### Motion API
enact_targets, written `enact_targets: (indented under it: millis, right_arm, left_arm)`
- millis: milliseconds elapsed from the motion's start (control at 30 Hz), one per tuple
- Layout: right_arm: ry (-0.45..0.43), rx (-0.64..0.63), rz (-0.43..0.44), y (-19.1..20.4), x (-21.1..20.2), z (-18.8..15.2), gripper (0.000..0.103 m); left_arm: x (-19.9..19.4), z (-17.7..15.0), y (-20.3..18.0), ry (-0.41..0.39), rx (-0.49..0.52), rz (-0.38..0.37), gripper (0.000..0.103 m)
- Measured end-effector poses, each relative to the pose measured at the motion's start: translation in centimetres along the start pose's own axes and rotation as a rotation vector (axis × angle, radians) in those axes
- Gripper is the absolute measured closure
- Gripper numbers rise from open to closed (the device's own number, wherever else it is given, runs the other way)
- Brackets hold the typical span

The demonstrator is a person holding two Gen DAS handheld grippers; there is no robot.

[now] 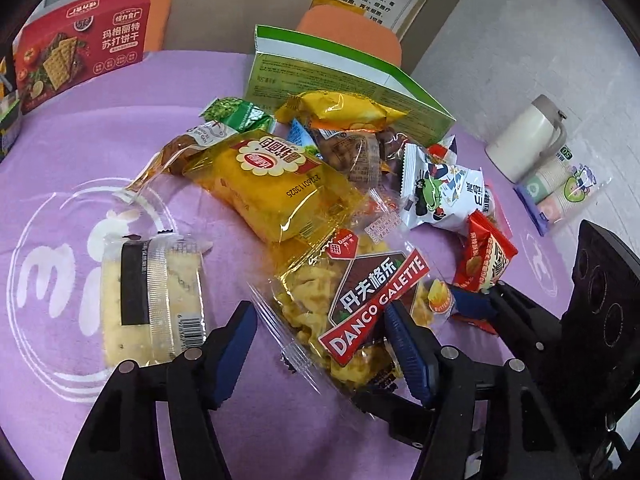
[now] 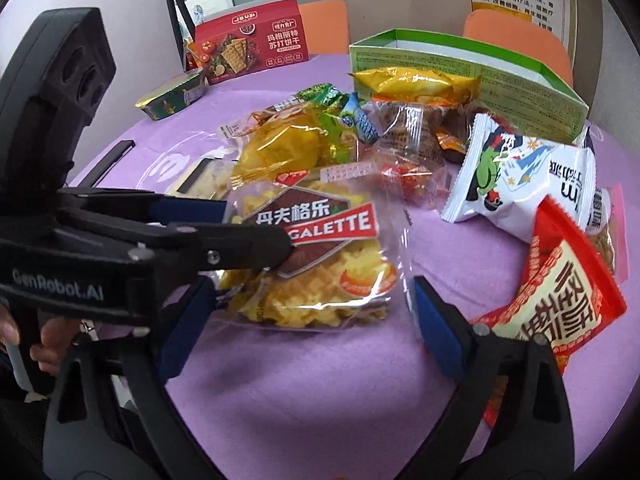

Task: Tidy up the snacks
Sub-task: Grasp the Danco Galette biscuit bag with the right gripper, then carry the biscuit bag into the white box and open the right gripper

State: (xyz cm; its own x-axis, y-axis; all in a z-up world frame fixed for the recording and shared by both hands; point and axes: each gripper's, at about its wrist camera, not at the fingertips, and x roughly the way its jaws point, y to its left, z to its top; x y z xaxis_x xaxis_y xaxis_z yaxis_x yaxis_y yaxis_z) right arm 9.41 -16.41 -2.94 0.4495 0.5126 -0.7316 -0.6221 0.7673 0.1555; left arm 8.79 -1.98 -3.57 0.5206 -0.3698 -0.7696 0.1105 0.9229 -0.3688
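A clear Danco Galette bag (image 1: 360,300) (image 2: 320,264) of yellow biscuits lies at the near end of a snack heap on the purple tablecloth (image 1: 80,152). My left gripper (image 1: 322,354) straddles its near half. The right pad (image 1: 408,352) rests against the bag, the left pad (image 1: 236,356) stands at its clear edge, and no squeeze shows. In the right wrist view the left gripper (image 2: 252,232) reaches in from the left across the bag's label. My right gripper (image 2: 312,320) is open around the bag's near end, its right finger (image 2: 440,328) beside a red packet (image 2: 560,292).
The heap holds a yellow cake pack (image 1: 272,184), a white frog-print pack (image 1: 436,188) and several small wrapped snacks. A pale cake in clear wrap (image 1: 152,300) lies alone at the left. An open green box (image 1: 348,76), a red cracker box (image 1: 80,44), a flask (image 1: 524,136) and paper cups (image 1: 560,188) stand behind.
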Motion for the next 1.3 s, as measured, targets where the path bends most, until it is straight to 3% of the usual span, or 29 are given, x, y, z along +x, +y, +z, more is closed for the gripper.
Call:
enact_targets:
  millis: [33, 167, 400, 667, 867, 1200, 1267, 1300]
  right_arm:
    - [0.005, 0.017, 0.025, 0.2, -0.2, 0.1, 0.027]
    - [-0.022, 0.02, 0.0, 0.9, -1.7, -0.1, 0.043]
    - [-0.146, -0.014, -0.032, 1.5, -6.2, 3.0, 0.045]
    - [-0.261, 0.026, -0.063, -2.3, -6.2, 12.4, 0.045]
    - [-0.24, 0.139, -0.036, -7.1, -2.0, 16.4, 0.045]
    - [-0.17, 0.253, -0.012, -11.8, 3.9, 18.3, 0.045]
    - [-0.177, 0.265, -0.019, -12.4, 4.3, 18.6, 0.036]
    - [-0.186, 0.266, -0.03, -12.6, 4.3, 18.6, 0.031]
  left_arm:
    - [-0.2, -0.1, -0.2, -0.006, -0.001, 0.012, 0.037]
    - [-1.9, -0.2, -0.7, -0.04, 0.025, 0.018, 0.05]
    - [-6.8, 3.2, -3.2, -0.164, 0.09, 0.017, 0.053]
    - [-7.3, 14.2, -4.2, -0.281, 0.147, 0.014, 0.053]
    - [-2.0, 20.5, -2.6, -0.237, 0.132, 0.024, 0.053]
    - [4.7, 24.2, 0.4, -0.136, 0.086, 0.051, 0.053]
    - [5.2, 24.6, 0.8, -0.134, 0.071, 0.077, 0.047]
    - [5.4, 24.7, 1.0, -0.13, 0.061, 0.091, 0.032]
